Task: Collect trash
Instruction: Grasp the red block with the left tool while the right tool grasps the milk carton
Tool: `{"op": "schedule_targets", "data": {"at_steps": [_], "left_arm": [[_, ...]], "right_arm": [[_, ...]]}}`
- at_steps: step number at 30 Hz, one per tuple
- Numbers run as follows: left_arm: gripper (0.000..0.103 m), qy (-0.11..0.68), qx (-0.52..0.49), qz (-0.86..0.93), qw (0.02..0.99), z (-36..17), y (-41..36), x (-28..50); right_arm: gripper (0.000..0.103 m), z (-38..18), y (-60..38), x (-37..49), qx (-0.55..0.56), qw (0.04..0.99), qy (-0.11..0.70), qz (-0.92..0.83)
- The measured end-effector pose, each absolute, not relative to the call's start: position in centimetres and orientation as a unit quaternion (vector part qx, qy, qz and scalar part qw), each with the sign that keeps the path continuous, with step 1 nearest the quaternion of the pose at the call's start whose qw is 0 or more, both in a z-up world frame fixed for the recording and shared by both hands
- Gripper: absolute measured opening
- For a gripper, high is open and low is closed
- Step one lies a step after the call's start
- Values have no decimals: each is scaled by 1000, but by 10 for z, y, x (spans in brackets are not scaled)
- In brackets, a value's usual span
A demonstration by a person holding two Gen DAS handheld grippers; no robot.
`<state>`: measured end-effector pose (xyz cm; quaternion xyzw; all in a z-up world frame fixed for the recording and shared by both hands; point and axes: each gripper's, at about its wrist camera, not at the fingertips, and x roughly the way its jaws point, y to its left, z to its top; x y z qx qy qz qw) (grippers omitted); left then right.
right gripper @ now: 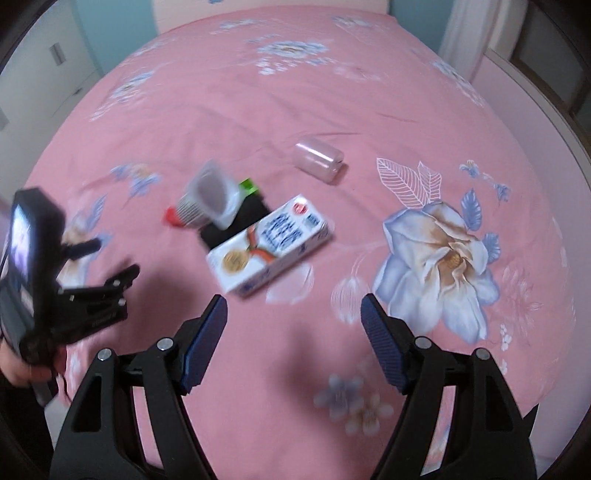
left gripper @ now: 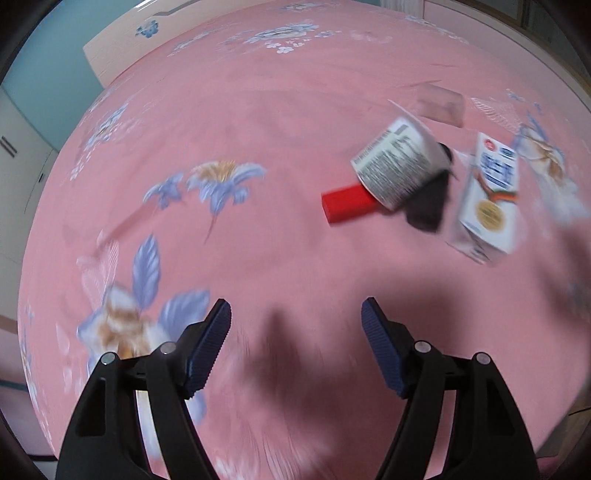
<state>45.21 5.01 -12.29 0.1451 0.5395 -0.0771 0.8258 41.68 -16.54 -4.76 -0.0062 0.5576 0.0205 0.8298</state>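
Observation:
Trash lies on a pink flowered bedsheet [left gripper: 258,122]. A white milk carton [right gripper: 269,245] lies on its side, also in the left wrist view [left gripper: 489,199]. A yogurt cup [right gripper: 208,201] lies tipped over a red box [left gripper: 345,203] and a black packet [left gripper: 428,201]. A clear plastic cup [right gripper: 319,160] lies farther back. My left gripper [left gripper: 295,314] is open and empty, left of and short of the pile; it also shows in the right wrist view [right gripper: 107,266]. My right gripper [right gripper: 293,306] is open and empty just in front of the carton.
The bed's headboard [left gripper: 107,48] and white cabinets [left gripper: 22,155] stand beyond the sheet on the left. A white curtain [right gripper: 461,29] and a window frame [right gripper: 554,55] are at the far right. The bed edge [right gripper: 535,110] curves along the right.

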Motion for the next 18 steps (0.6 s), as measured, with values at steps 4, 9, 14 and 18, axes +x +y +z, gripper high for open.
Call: {"op": "schedule_targets", "data": {"at_steps": [4, 9, 14, 18], "left_arm": [[75, 536, 148, -102, 825, -135, 42, 477], [75, 513, 177, -124, 831, -147, 29, 503], [75, 508, 170, -146, 832, -158, 27, 528], [76, 490, 175, -171, 837, -159, 27, 537]], "right_arm": [[74, -71, -173, 457, 47, 815, 577, -7], [74, -95, -176, 489, 89, 802, 590, -39], [74, -114, -180, 508, 129, 793, 590, -78], [74, -128, -177, 519, 139, 783, 600, -85]]}}
